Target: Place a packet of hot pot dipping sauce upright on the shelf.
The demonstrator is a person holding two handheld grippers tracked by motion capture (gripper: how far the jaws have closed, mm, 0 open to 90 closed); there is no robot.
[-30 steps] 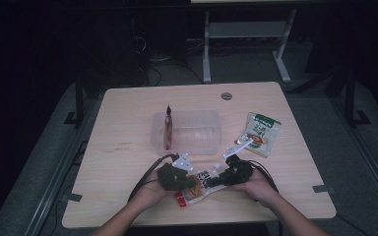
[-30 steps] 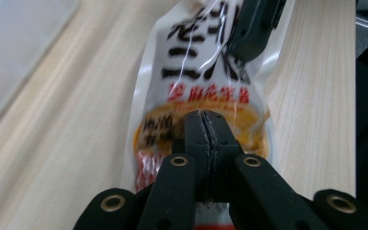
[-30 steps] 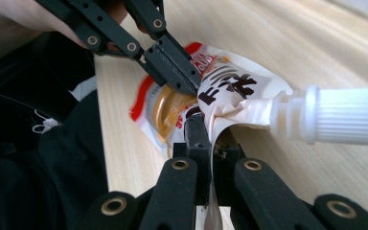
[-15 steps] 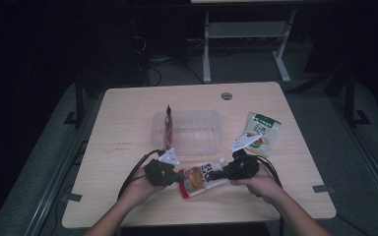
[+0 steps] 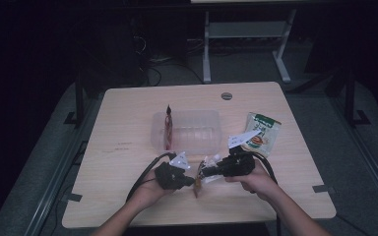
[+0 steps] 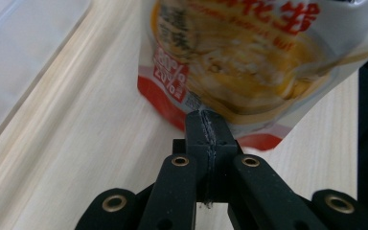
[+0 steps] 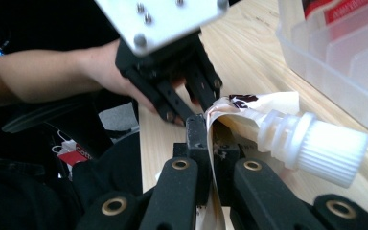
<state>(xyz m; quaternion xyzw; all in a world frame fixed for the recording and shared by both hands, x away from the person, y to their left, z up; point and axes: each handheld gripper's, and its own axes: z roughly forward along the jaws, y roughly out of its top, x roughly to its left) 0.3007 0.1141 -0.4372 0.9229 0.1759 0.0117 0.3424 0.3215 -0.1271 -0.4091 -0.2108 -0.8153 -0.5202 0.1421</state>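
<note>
Clear plastic tub (image 5: 192, 132) mid-bench, red packet (image 5: 168, 127) upright inside at its left wall. Green snack bag (image 5: 262, 133) right of tub, flat on bench. Spouted pouch (image 5: 203, 173) in front of tub, between grippers, nothing blocking it. Left gripper (image 5: 191, 181) fingers clenched on pouch bottom edge; right gripper (image 5: 203, 172) fingers pinching pouch beside white cap (image 7: 323, 148). Since 0.5 s ago, pouch turned from flat to edge-on.

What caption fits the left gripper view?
Left tool shut on the bottom edge of a spouted food pouch above the wooden table.
</note>
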